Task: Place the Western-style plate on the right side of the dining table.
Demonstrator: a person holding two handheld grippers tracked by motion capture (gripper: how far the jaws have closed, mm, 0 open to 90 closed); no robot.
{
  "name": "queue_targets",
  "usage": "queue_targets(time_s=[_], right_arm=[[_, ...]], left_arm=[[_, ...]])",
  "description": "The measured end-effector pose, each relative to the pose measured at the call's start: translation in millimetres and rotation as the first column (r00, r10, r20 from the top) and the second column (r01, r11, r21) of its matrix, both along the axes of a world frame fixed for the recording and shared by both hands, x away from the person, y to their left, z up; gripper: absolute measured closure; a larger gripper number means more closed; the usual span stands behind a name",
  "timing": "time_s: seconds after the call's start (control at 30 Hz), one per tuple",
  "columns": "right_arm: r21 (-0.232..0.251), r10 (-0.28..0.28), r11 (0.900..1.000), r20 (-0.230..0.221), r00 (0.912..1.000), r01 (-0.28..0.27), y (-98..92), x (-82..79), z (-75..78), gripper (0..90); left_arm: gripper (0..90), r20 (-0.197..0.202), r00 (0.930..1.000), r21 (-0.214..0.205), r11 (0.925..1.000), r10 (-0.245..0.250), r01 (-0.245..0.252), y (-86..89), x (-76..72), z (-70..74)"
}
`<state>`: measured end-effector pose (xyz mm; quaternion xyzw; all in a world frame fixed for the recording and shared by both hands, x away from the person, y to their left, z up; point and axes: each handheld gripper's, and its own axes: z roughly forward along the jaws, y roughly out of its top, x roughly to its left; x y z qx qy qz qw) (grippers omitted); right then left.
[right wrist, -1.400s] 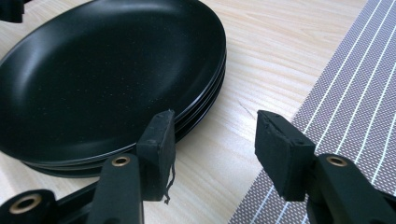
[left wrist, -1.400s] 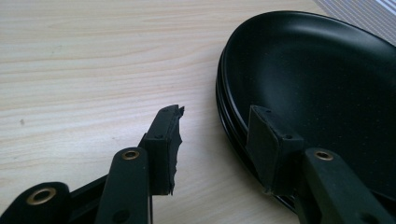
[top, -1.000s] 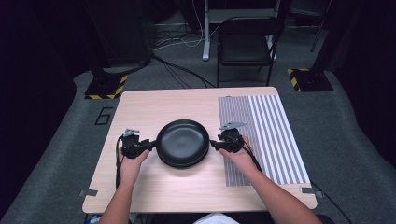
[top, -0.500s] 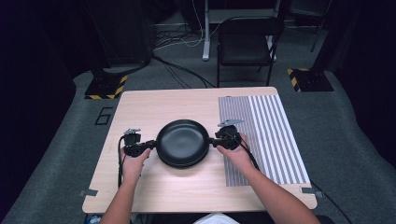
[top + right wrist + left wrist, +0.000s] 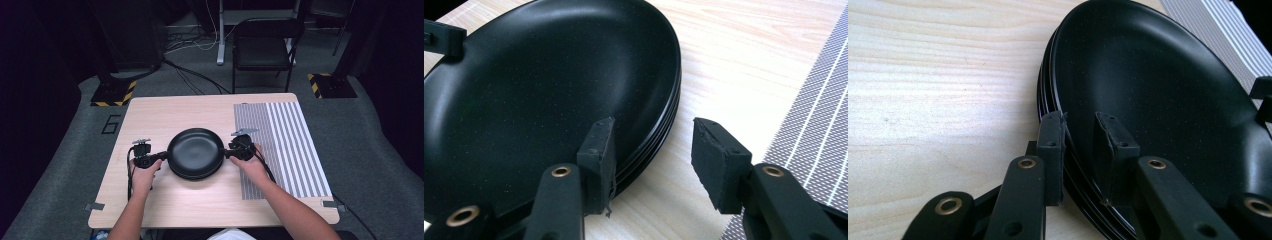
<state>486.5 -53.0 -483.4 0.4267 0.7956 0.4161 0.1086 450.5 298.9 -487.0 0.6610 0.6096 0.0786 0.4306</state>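
Note:
A stack of black plates [image 5: 195, 152] lies in the middle of the wooden table [image 5: 165, 112]. My left gripper [image 5: 164, 156] is at the stack's left rim. Its jaws have just been closing, and in the left gripper view the pads [image 5: 1053, 150] pinch the plates' rim [image 5: 1158, 90] between them. My right gripper [image 5: 226, 151] is at the right rim and its jaws have just been opening. In the right gripper view one pad [image 5: 599, 155] rests inside the top plate [image 5: 539, 80]. The other pad [image 5: 719, 160] hangs apart over the wood.
A grey striped mat [image 5: 285, 145] covers the table's right part, just beside my right hand. A black chair [image 5: 262, 50] and floor cables stand beyond the far edge. Bare wood lies to the left and front of the plates.
Both hands stay at the sides of the plates. The left gripper's jaws have drawn closer on the rim; the plates have not moved.

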Motion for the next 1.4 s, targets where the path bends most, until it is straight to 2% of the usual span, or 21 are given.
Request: queue_targets(time_s=[0.1, 0.17, 0.2, 0.3, 0.37, 0.43, 0.47, 0.53, 0.57, 0.9, 0.97, 1.1, 1.2, 1.23, 1.3, 1.4], right_arm=[[-0.002, -0.002, 1.0, -0.015, 0.9999, 0.002, 1.9, 0.3, -1.5, 51.0], [-0.005, 0.006, 1.0, -0.009, 0.9999, -0.006, 2.2, 1.3, -2.8, 50.8], [-0.006, 0.005, 1.0, -0.025, 0.9997, -0.005, 3.9, 0.8, -3.9, 50.6], [-0.007, 0.017, 0.9998, -0.025, 0.9996, -0.017, 5.4, 1.8, -6.0, 50.6], [-0.003, 0.017, 0.9999, -0.034, 0.9993, -0.017, 6.5, 2.3, -7.6, 50.9], [0.001, 0.019, 0.9998, -0.04, 0.999, -0.019, 7.0, 2.6, -8.7, 51.2], [0.015, 0.025, 0.9996, -0.061, 0.9978, -0.024, 8.2, 2.4, -10.1, 52.7], [0.027, 0.027, 0.9993, -0.074, 0.9969, -0.025, 10.0, 1.7, -11.0, 53.6], [0.026, 0.026, 0.9994, -0.071, 0.9971, -0.024, 10.3, 1.7, -11.5, 53.7], [0.052, -0.012, 0.9985, -0.1, 0.995, 0.017, 9.6, 1.8, -11.0, 58.5], [0.076, -0.022, 0.9966, -0.13, 0.9912, 0.032, 7.2, 3.1, -10.7, 61.1], [0.102, -0.031, 0.9937, -0.156, 0.9873, 0.047, 4.8, 4.5, -11.0, 62.3], [0.099, -0.046, 0.9932, -0.153, 0.9872, 0.061, 5.2, 4.5, -10.1, 62.3], [0.097, -0.051, 0.9932, -0.139, 0.9889, 0.065, 4.7, 5.1, -10.1, 62.3], [0.102, -0.057, 0.9922, -0.142, 0.9882, 0.071, 2.5, 5.9, -8.8, 62.9], [0.101, -0.058, 0.9923, -0.138, 0.9888, 0.072, -0.5, 6.6, -6.7, 63.4]], left_arm=[[76.5, 0.003, 1.0, -0.002, 1.0, 0.002, -0.002, 0.8, -0.1, -0.8], [77.3, 0.003, 1.0, -0.001, 1.0, 0.002, -0.002, 0.9, -0.2, -0.8], [77.4, 0.003, 1.0, 0.001, 1.0, 0.002, -0.002, 0.8, -0.4, -0.8], [76.4, 0.004, 1.0, 0.0, 1.0, -0.004, 0.004, 0.9, -0.3, -0.7], [76.1, 0.004, 0.9999, -0.013, 0.9998, -0.012, 0.012, -0.4, -0.7, -0.5], [75.9, 0.005, 0.9999, -0.012, 0.9998, -0.013, 0.013, -1.1, -0.7, -0.4], [76.0, 0.006, 0.9999, -0.002, 0.9999, -0.01, 0.01, -2.1, -1.2, 0.0], [76.2, 0.006, 1.0, 0.002, 1.0, -0.008, 0.008, -2.7, -1.4, 0.2], [76.4, 0.008, 0.9999, 0.005, 1.0, -0.007, 0.007, -3.0, -1.4, 0.2], [79.7, -0.006, 1.0, 0.014, 0.9999, -0.001, 0.001, -3.3, 0.4, 1.3], [79.8, -0.004, 1.0, 0.013, 0.9999, 0.003, -0.003, -4.1, 0.4, 1.0], [79.9, -0.001, 1.0, 0.019, 0.9998, 0.0, 0.0, -5.1, 0.8, 0.9], [79.8, 0.002, 1.0, 0.014, 0.9999, 0.0, 0.0, -8.0, 2.4, 0.0], [79.7, 0.004, 1.0, 0.02, 0.9998, -0.002, 0.002, -9.4, 2.7, -0.2], [79.0, 0.008, 0.9999, 0.031, 0.9995, -0.009, 0.009, -12.3, 3.6, -0.7], [78.0, 0.004, 1.0, 0.021, 0.9997, -0.008, 0.008, -15.1, 5.0, -2.3]])
